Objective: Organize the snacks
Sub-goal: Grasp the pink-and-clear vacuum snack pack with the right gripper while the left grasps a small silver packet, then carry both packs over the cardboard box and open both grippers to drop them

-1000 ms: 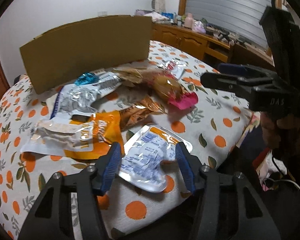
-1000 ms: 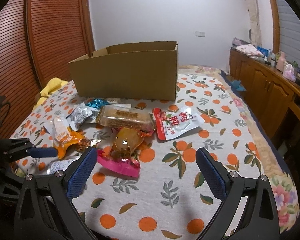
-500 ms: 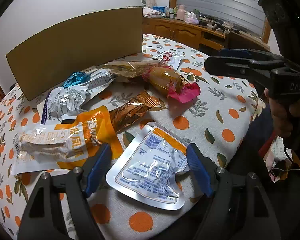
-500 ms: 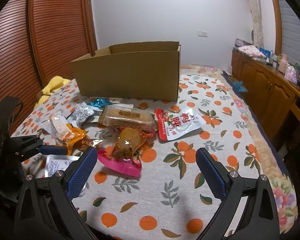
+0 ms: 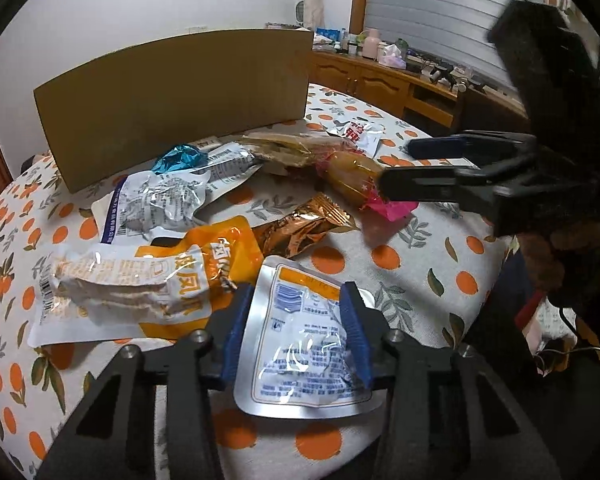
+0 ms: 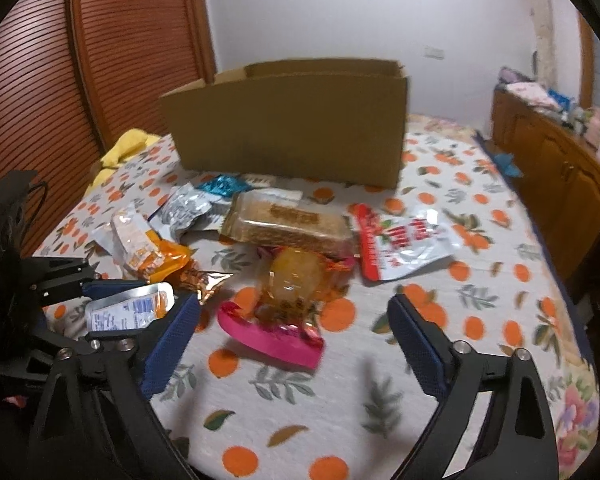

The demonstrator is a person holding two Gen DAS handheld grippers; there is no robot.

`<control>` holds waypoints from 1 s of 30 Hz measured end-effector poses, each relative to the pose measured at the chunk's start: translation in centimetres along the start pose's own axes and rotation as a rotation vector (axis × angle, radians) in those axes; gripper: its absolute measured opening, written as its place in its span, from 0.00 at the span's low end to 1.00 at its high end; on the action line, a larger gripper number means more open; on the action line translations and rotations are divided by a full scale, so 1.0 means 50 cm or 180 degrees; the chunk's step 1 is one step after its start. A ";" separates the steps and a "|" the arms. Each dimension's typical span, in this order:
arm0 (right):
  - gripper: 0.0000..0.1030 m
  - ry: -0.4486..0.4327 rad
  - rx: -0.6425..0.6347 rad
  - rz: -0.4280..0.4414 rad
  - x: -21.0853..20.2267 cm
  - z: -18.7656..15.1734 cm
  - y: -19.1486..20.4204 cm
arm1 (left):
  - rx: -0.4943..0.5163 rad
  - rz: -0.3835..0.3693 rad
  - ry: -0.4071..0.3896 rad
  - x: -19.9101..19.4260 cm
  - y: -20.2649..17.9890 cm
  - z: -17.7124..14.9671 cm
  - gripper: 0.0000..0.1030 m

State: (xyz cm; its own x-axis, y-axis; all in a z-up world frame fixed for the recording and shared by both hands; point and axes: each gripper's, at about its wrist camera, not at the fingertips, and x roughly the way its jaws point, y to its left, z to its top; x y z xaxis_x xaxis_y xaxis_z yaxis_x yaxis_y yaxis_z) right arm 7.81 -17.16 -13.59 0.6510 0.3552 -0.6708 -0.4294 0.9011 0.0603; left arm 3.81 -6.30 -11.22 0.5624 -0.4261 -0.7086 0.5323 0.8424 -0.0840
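A silver foil packet [image 5: 300,344] with blue print sits between the blue pads of my left gripper [image 5: 296,332]. Its jaws are closing and the pads press the packet's sides, bowing it upward. In the right wrist view that packet [image 6: 128,312] shows tilted up at the left. My right gripper [image 6: 294,340] is open and its jaws are narrowing slightly. A yellow snack in a pink-ended wrapper [image 6: 276,312] lies between and just ahead of its fingers, untouched. Behind stands an open cardboard box [image 6: 292,128].
Several snacks lie on the orange-print cloth [image 6: 340,396]: an orange pouch [image 5: 220,256], a bronze wrapper [image 5: 300,228], a silver pouch [image 5: 156,204], a cracker bar [image 6: 284,220], a red and white pouch [image 6: 404,240]. A wooden cabinet [image 6: 560,176] stands at the right.
My left jaws opened around the silver packet, then closed onto its sides. The right gripper moved in toward the pink-wrapped snack and narrowed a little.
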 end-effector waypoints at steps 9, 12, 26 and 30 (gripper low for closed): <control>0.72 0.0436 -0.0108 0.0122 0.074 0.044 -0.002 | -0.0002 0.0072 -0.0083 -0.007 -0.008 0.005 0.32; 0.70 0.0541 -0.0108 0.0122 0.092 0.050 -0.011 | -0.0023 0.0059 -0.0098 -0.008 -0.008 0.009 0.27; 0.39 0.0533 -0.0186 0.0020 0.075 0.022 -0.024 | -0.0066 0.0067 -0.0158 -0.017 -0.005 0.013 0.04; 0.39 0.0472 -0.0158 0.0013 0.058 0.013 -0.027 | -0.0006 0.0077 -0.0211 -0.029 -0.016 0.023 0.02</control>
State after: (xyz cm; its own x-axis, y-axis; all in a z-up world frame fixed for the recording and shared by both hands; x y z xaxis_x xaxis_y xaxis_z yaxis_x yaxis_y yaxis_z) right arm 10.68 -17.16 -15.12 0.5513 0.3148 -0.7726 -0.4646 0.8851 0.0291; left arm 3.26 -6.73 -9.32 0.6158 -0.4265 -0.6626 0.5169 0.8533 -0.0688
